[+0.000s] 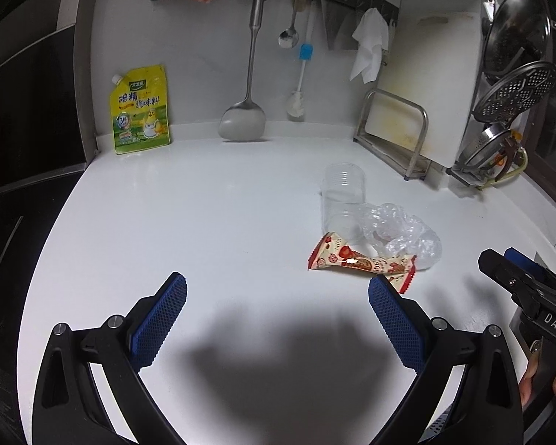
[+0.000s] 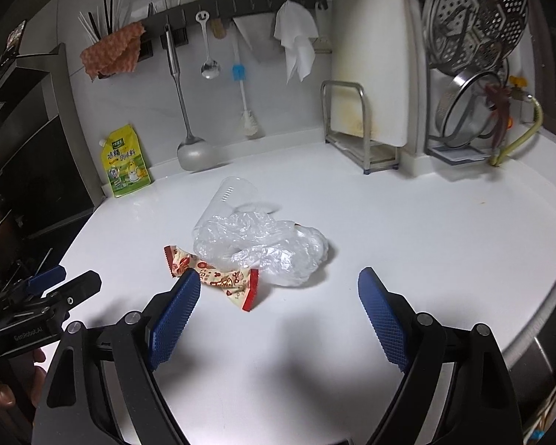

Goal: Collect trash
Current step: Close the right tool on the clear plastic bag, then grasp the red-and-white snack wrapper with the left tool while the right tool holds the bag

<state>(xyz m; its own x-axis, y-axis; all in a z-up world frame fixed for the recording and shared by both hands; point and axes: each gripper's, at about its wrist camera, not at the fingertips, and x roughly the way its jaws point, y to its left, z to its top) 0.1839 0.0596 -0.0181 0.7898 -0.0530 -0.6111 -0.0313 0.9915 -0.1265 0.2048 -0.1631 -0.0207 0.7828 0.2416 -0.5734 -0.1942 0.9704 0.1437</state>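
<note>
Three pieces of trash lie together on the white counter (image 1: 204,204): a clear plastic cup (image 1: 343,193) on its side, a crumpled clear plastic bag (image 1: 404,235) and a red-and-cream snack wrapper (image 1: 359,261). In the right wrist view the cup (image 2: 228,200), bag (image 2: 263,244) and wrapper (image 2: 218,278) lie just ahead of my right gripper (image 2: 280,285), which is open and empty. My left gripper (image 1: 278,289) is open and empty, to the left of the trash, its right finger near the wrapper's end. The right gripper (image 1: 515,278) shows at the right edge of the left view.
A yellow seasoning pouch (image 1: 141,111) leans on the back wall at the left. A ladle (image 1: 242,118), spoon and brush hang from a wall rail. A cutting board in a metal rack (image 1: 407,137) and a rack of pot lids (image 1: 515,74) stand at the right.
</note>
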